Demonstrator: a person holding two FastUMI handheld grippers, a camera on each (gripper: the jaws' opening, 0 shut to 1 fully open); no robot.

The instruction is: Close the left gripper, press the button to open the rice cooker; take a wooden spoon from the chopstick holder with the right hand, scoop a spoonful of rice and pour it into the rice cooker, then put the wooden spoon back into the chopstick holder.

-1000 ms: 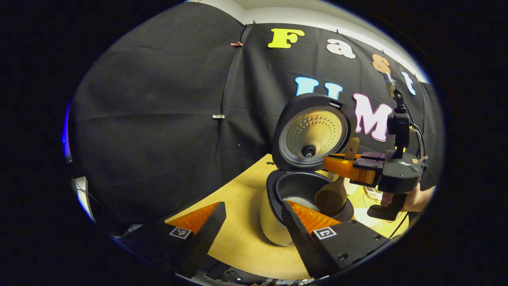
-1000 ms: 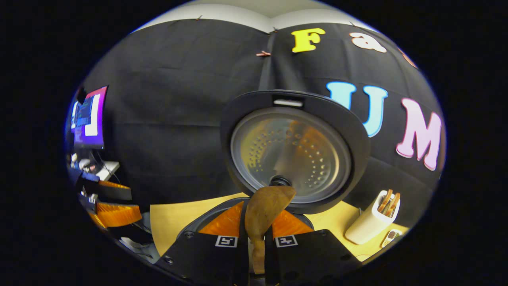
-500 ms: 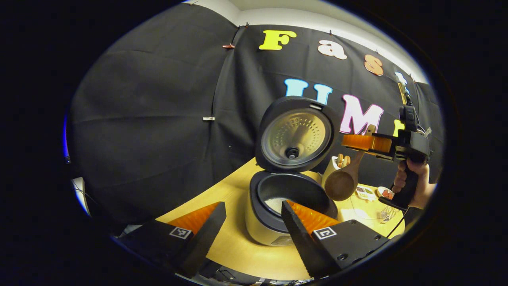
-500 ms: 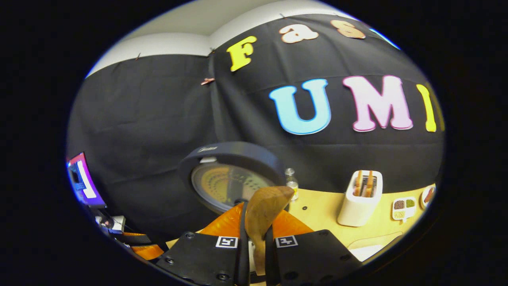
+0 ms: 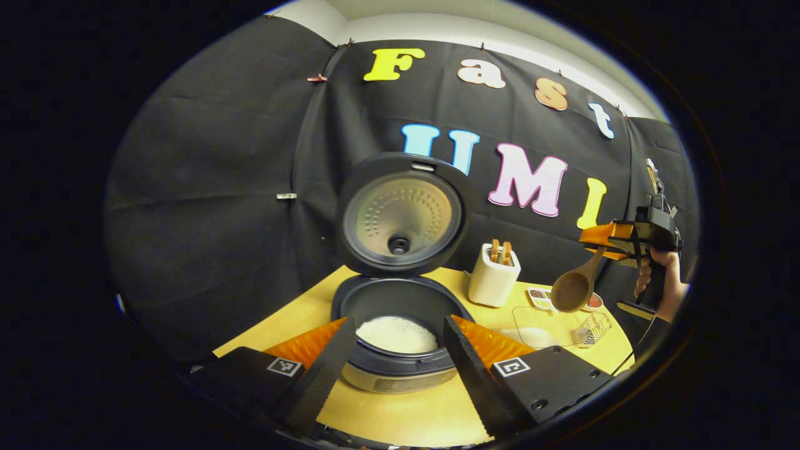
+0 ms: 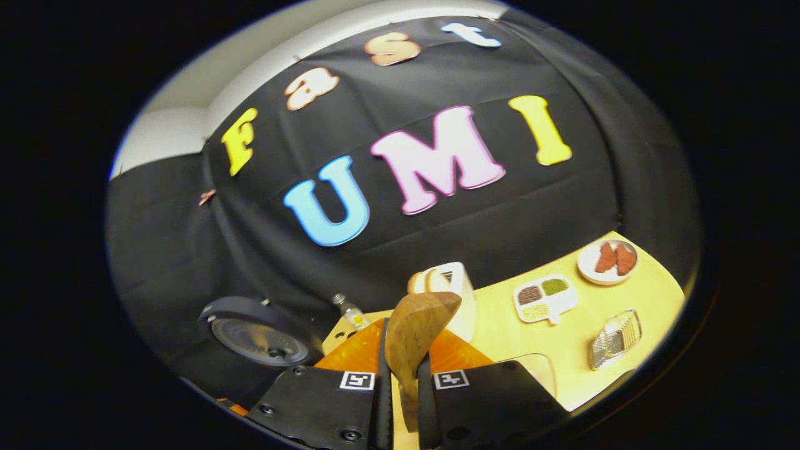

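Two hand-held tools with black bodies and tagged fingers

The left tool [image 5: 394, 350] had saw-toothed finger edges, ribbed inner faces, screw holes and square black-and-white markers; the right tool [image 6: 400, 375] bore matching markers and screws, with a pistol handle below its body.

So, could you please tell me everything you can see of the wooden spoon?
The wooden spoon is brown, with a round deep bowl and a slim handle. The right claw is shut on the handle, holding it in the air over the table's right side, bowl hanging down, apart from the rice cooker. Nothing else touches it.
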